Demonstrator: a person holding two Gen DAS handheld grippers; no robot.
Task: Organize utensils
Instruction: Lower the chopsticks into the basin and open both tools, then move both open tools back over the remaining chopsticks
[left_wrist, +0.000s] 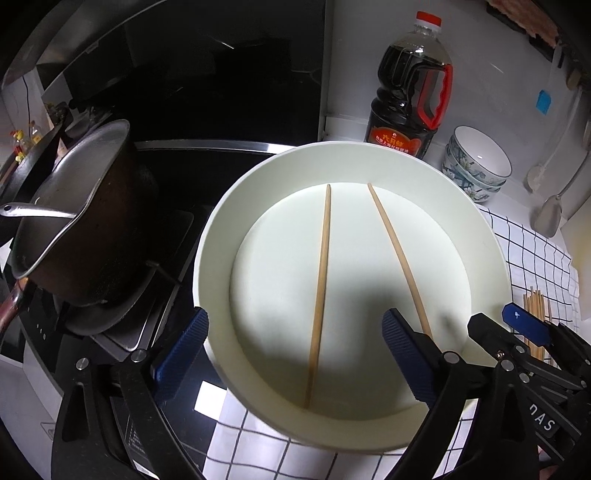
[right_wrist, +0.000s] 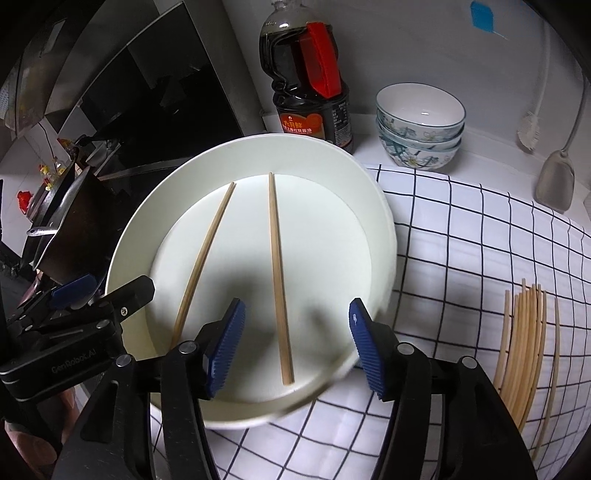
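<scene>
So: checked cloth (right_wrist: 461, 240) on the counter, stove and pot (left_wrist: 77, 229) at left. White tub (left_wrist: 221, 221) holds two chopsticks (left_wrist: 321, 280), apart. Spare chopsticks (right_wrist: 524, 343) lie on open cloth at right. Left gripper (left_wrist: 295, 354) and right gripper (right_wrist: 295, 343) both spread, gripping nothing.

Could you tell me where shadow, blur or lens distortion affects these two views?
Left wrist view: a dark shadow covers the near floor of the white bowl, and the stove side is dim. Right wrist view: a similar shadow lies across the chopsticks, the bowl's near rim is smeared, and the checked cloth bows from fisheye distortion.
</scene>
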